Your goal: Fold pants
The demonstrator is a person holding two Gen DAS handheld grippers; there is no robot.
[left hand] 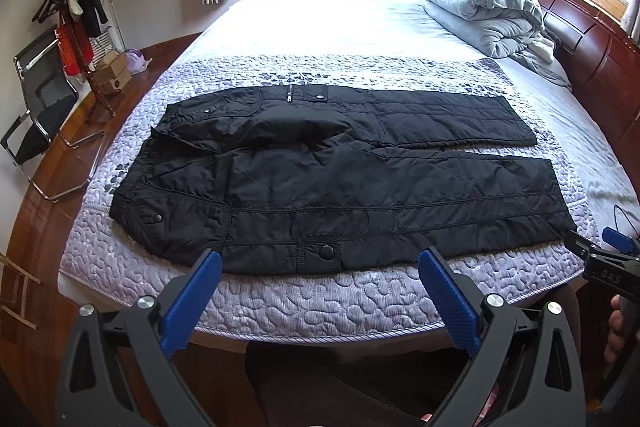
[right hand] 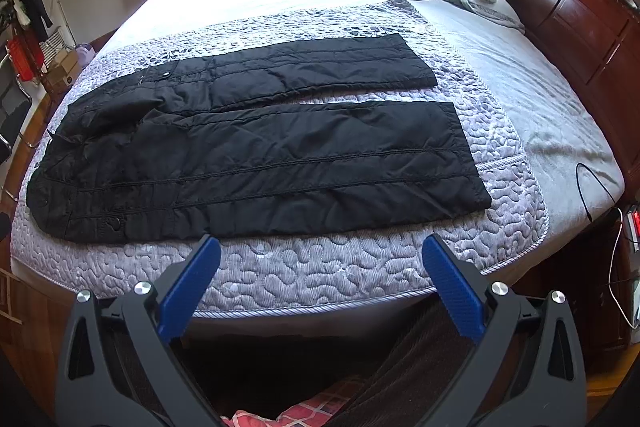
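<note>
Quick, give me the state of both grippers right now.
Left gripper: open, holding nothing, short of the pants.
Right gripper: open, holding nothing.

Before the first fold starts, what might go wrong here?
The black pants lie at the quilted mat's near edge; a pull toward the person may slide them off. The waist is bunched, so a fold may trap wrinkles. Both the left gripper and right gripper are open, empty.

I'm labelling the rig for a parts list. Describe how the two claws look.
Both match: the left claw and right claw each have two black plastic arms with triangular cut-outs, silver round bolt heads, and flat blue textured pads. In the left view, the right claw's black body carries pale lettering.
</note>
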